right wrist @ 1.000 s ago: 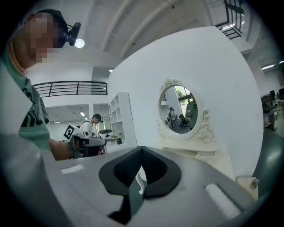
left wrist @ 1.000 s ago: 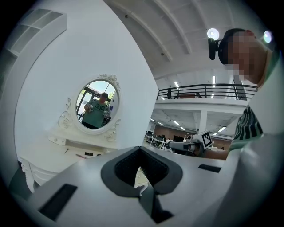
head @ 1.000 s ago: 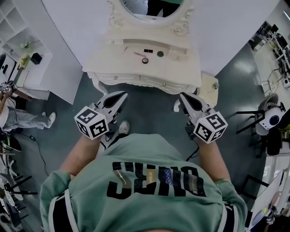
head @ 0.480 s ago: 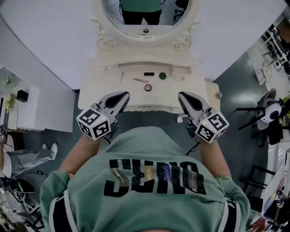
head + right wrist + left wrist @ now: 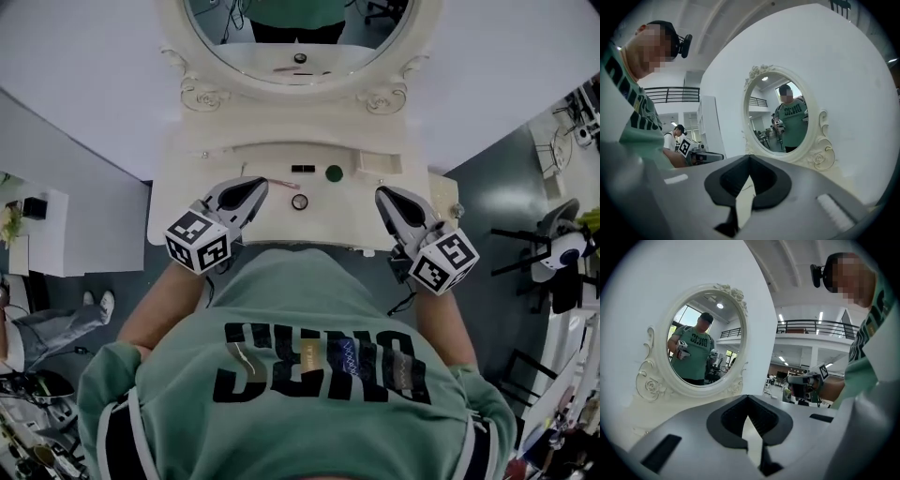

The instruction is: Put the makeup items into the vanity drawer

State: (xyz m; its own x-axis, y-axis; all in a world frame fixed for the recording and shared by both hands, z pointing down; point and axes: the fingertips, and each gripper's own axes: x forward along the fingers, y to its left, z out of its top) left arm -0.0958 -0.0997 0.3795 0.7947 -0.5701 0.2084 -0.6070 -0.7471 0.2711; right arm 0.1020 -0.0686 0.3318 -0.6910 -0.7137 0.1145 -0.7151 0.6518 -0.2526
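White surface (image 5: pixel 352 214) carries the makeup items. A round compact (image 5: pixel 299 202) lies between the left claw (image 5: pixel 253 186) and the right claw (image 5: pixel 382 195). A green disc (image 5: pixel 334 172) and a pink stick (image 5: pixel 278 183) lie just ahead of them.

In the left gripper view the left claw (image 5: pixel 748 397) is closed and empty, with the mirror (image 5: pixel 701 341) ahead to its left.

In the right gripper view the right claw (image 5: pixel 749 157) is also closed on nothing, with the mirror (image 5: pixel 780 117) ahead to its right.

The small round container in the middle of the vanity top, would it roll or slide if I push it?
The small round container seems to lie flat, so it would probably slide rather than roll. Being small, it is likely light. The vanity top looks smooth, so a nudge may skate it away.
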